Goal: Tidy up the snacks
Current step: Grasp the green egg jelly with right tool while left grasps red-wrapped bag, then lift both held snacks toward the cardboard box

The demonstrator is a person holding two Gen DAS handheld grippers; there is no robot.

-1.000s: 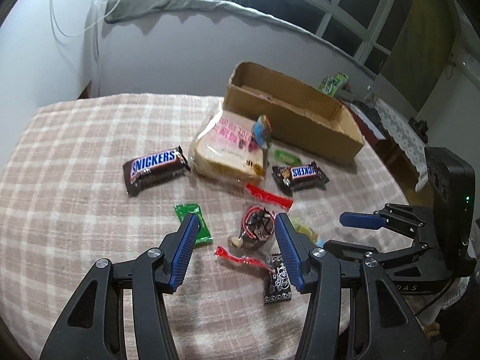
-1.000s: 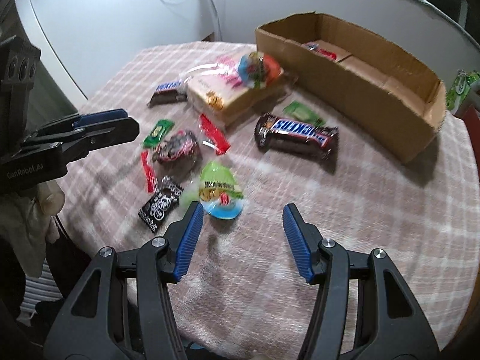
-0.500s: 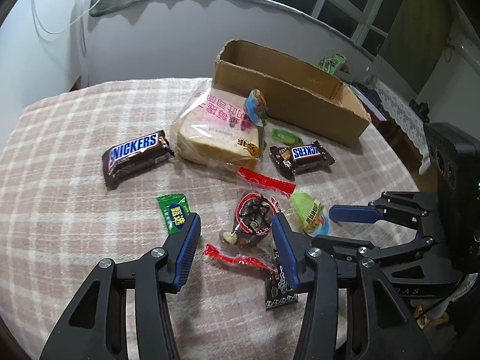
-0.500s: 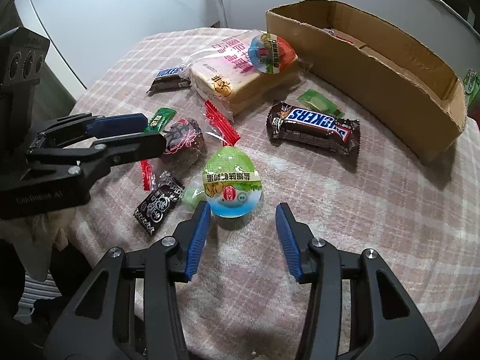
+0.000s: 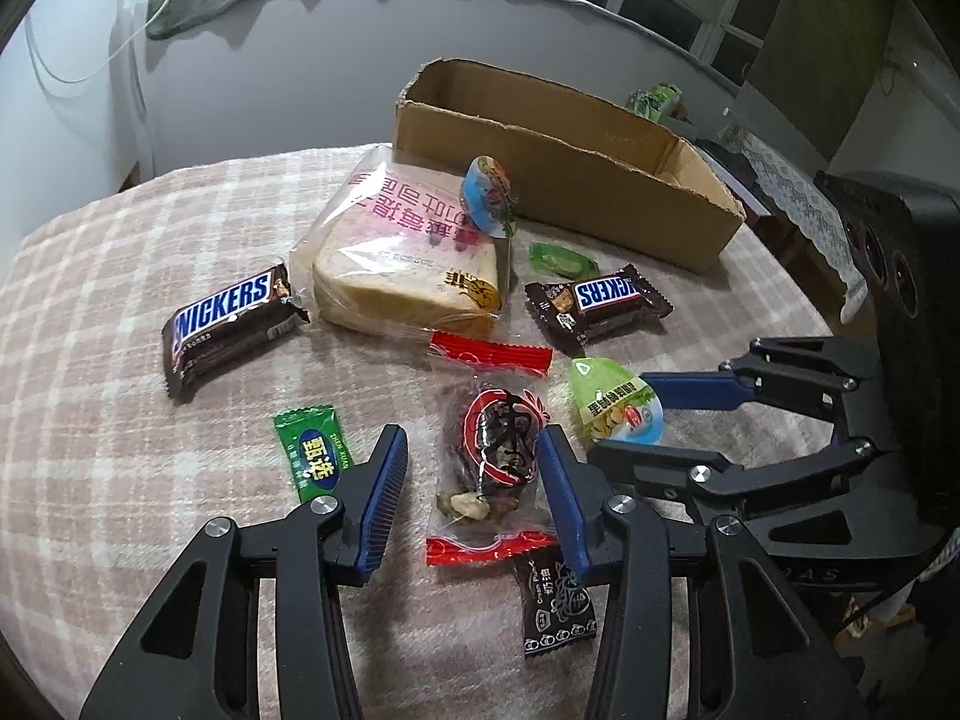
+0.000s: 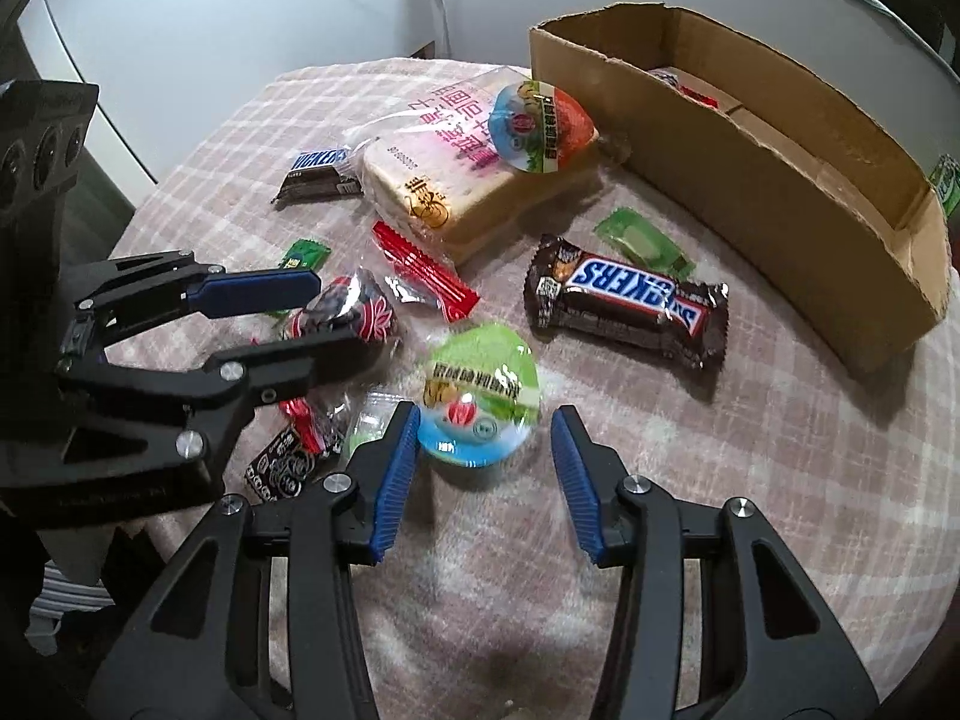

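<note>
Right tongs straddle the green jelly cup, pads apart.

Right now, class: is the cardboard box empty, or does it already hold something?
Not empty. The right wrist view looks into the cardboard box and shows a red-wrapped snack at its far end. What else lies inside cannot be told.

Dim indoor light; fisheye bends edges, dark vignette corners. Green-lidded cup motion-blurred; soft shadows toward 4 o'clock.
</note>
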